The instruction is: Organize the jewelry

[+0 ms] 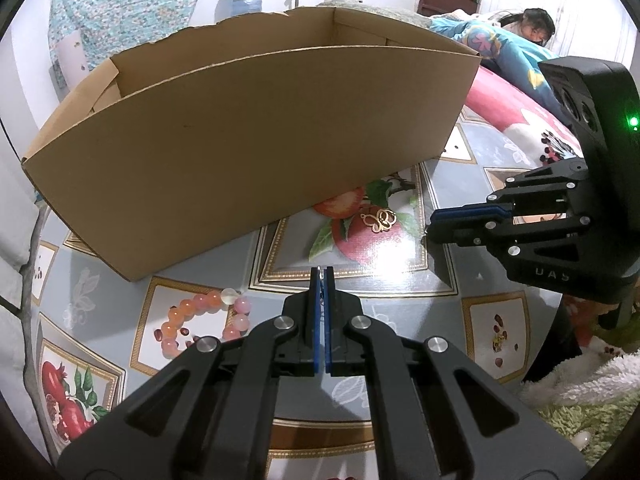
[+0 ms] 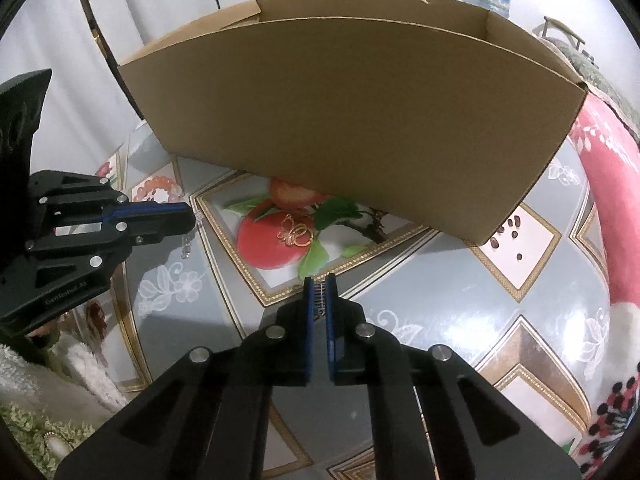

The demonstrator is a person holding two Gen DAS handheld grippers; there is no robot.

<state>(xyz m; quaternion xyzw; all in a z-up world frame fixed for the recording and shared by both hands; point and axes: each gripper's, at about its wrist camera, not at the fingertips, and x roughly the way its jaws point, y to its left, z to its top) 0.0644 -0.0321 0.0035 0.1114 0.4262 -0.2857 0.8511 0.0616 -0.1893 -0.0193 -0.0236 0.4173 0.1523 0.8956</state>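
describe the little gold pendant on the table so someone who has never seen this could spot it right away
Start at the big open cardboard box standing on the patterned tablecloth. In front of its near wall, the cloth has a printed red fruit, and the gold pendant lies flat on it. It is a thin openwork butterfly shape, unlike the pink and orange bead bracelet further left.

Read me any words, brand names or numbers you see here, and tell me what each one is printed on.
"UAS": on the right gripper, on its black body; the start may be cut off.
"GenRobot.AI": on the left gripper, on its black body; small, only roughly readable.
Cardboard box: no print visible.
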